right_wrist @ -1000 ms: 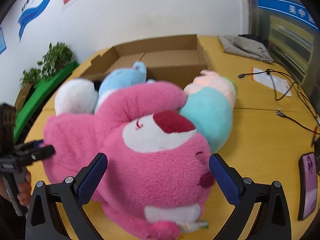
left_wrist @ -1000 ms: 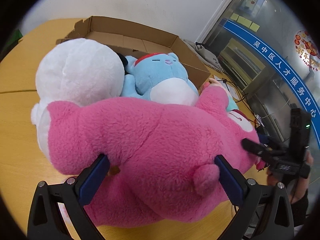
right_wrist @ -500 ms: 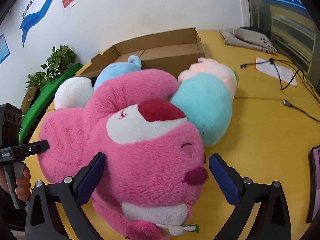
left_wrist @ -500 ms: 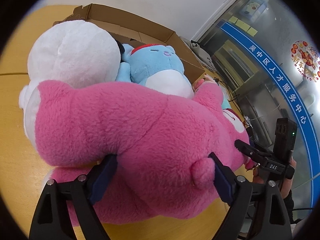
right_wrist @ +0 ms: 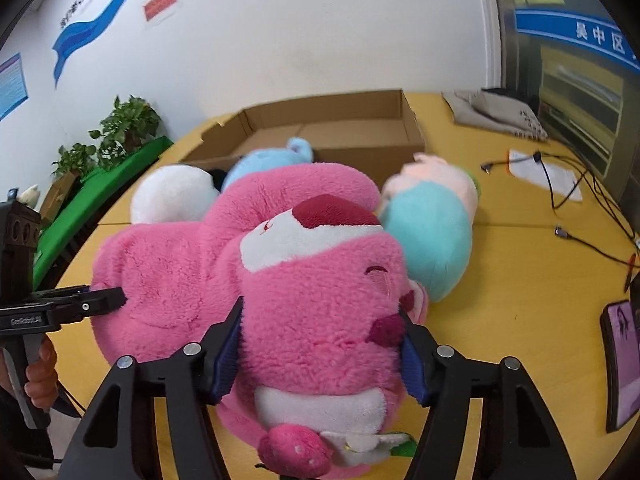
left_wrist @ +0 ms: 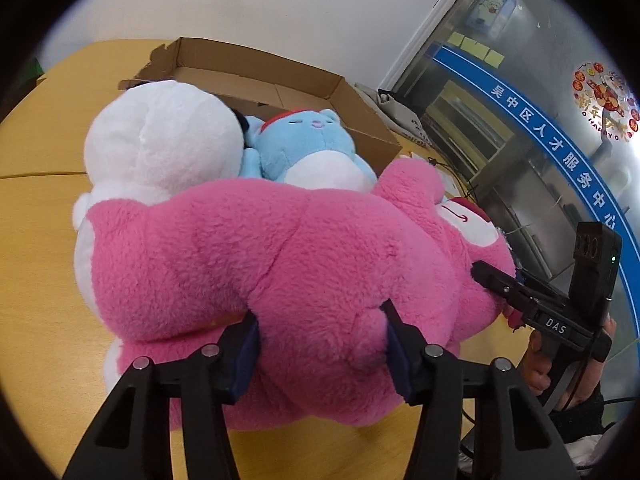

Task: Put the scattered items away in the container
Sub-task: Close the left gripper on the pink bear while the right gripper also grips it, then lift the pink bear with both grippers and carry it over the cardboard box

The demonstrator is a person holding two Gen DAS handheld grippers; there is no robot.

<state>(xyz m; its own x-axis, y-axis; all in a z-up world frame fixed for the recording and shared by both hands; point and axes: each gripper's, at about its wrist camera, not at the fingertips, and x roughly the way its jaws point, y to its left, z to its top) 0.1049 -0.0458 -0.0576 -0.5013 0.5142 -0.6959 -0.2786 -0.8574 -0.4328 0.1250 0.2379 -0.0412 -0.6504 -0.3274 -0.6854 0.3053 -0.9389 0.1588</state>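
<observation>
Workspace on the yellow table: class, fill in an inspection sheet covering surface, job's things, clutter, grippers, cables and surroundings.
Surface: yellow table, seam across it.
Job's things: pink bear lying on the table; white plush, blue plush and teal-and-peach plush behind it; open cardboard box beyond.
Clutter: phone, paper, grey cloth.
Grippers: left gripper shut on the bear's body, right gripper shut on its head; both have just been closing.
Cables: black leads at the table's right.
Surroundings: potted plants, white wall, glass door.

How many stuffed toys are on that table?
4: a big pink plush bear in front, a white plush behind left, a light-blue plush mid-back, a teal-and-peach plush on the right. Others may hide behind.
</observation>
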